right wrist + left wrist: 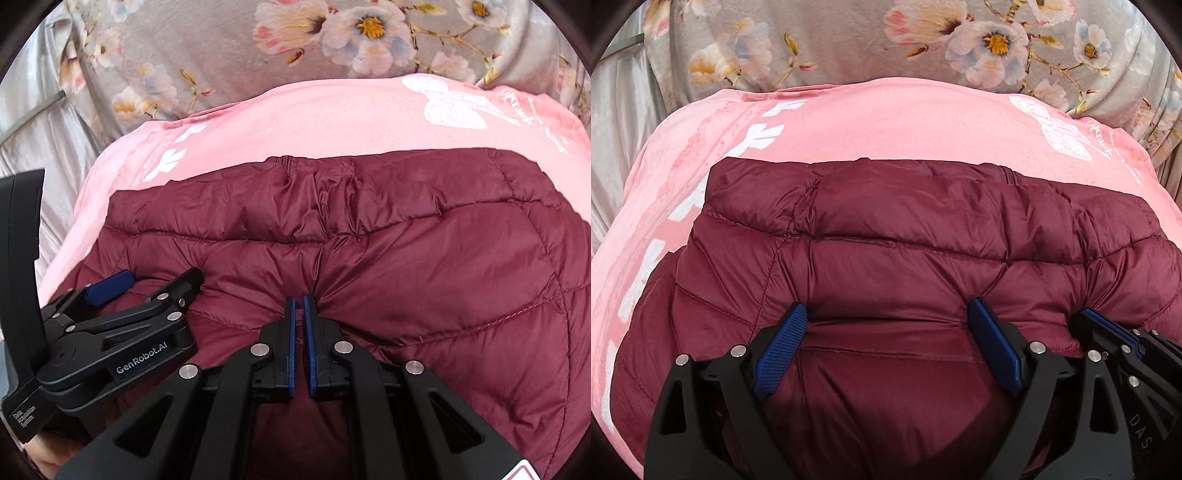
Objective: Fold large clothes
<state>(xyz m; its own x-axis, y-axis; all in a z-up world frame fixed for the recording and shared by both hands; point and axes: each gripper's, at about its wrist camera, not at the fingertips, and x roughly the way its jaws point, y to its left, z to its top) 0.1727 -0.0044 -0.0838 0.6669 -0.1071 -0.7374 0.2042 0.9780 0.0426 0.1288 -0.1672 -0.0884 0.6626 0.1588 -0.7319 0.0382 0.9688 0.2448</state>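
On the bed, atop a pink printed sheet [886,122], lies our maroon quilted puffer jacket [905,236], already doubled over on itself, one puffy layer on another. Beyond the sheet, a grey floral blanket [849,40].

Handling, as we judge it: light, soft, full of air. Shell fabric is shiny and looks slick; expect it to spring back and slide off a fold unless pressed. Best purchase is probably at a hem or a stitched quilting seam, where the padding is thin and the tool can bite through to fabric rather than squash loft. Pinching mid-panel would likely grab only a puff and slip.

Our left tool [890,343]: fingers spread wide, resting down on the near part of the jacket, holding nothing that we can see. It may be pressing the layers flat; contact pressure cannot be told.

Our right tool [299,339]: fingers drawn nearly together, only a narrow slit between the blue pads [291,343]. Creases radiate from its tips, and a sliver of maroon shows in the slit, so we take it to be pinching a tuck of the shell.

Look of the garment: deep wine red, chevron-like stitch lines, a zipper end [288,164] showing at the far edge, wrinkled along the centre.
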